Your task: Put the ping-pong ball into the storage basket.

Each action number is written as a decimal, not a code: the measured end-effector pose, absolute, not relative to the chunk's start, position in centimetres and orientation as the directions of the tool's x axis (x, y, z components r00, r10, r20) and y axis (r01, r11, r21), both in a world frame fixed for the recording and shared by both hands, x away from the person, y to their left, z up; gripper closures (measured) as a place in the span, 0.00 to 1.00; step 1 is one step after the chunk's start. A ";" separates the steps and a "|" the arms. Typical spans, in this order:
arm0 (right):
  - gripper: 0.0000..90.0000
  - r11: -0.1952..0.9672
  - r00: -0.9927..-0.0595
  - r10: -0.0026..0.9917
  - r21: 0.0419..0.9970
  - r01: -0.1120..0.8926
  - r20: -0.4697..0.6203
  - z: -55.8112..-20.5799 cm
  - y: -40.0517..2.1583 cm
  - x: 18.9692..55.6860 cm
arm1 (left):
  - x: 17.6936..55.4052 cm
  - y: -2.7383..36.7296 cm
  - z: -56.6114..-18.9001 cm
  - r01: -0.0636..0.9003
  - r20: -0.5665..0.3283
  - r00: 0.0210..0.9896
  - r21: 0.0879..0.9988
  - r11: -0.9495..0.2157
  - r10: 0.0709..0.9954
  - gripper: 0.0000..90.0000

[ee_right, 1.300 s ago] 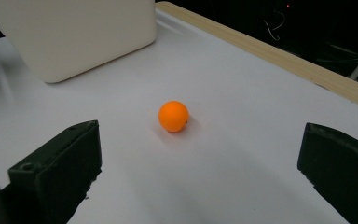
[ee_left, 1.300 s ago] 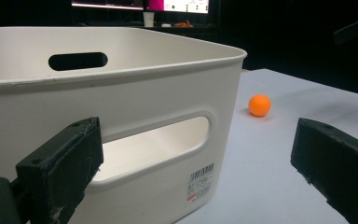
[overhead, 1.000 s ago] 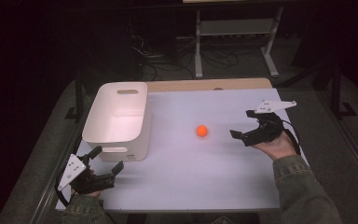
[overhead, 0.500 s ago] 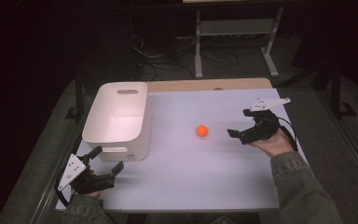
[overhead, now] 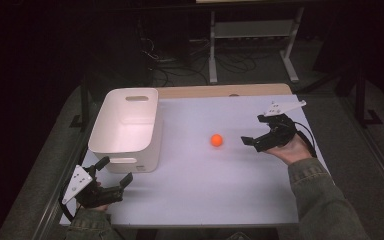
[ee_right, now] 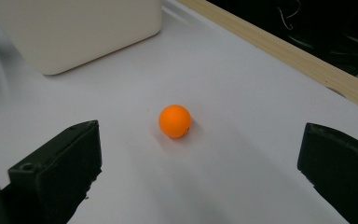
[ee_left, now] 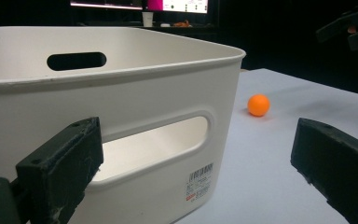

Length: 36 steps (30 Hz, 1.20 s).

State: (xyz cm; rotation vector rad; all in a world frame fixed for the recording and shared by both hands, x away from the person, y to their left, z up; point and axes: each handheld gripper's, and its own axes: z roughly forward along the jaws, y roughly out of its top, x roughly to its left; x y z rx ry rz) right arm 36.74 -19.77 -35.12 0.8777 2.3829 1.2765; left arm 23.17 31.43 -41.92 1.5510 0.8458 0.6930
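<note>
Near ball point(overhead: 216, 140) | right hand-held gripper point(overhead: 255, 132) closer, seemingly lower | agape

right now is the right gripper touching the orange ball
Apart. In the right gripper view the orange ball sits on bare table ahead of the right gripper, whose jaws stand wide open.

High view: overhead, facing forward-down. Both gripper views sit low, sharing the orange ball point(overhead: 216, 140) ahead; left's hugs the white bin point(ee_left: 121, 116).

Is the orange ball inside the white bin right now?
No, the orange ball lies on the bare table, apart from the white bin.
</note>
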 end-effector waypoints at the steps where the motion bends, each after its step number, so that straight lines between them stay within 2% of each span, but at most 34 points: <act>1: 0.00 0.422 -0.770 0.637 0.826 0.372 0.021 -35.1 -19.7 36.9 | 23.2 31.4 -41.9 0.136 -0.028 0.562 0.989 -0.058 0.827 0.02; 36: 0.00 0.502 -0.807 0.590 0.778 0.378 0.011 -34.8 -16.9 39.8 | 23.1 31.4 -41.9 0.135 -0.030 0.566 0.989 -0.056 0.824 0.02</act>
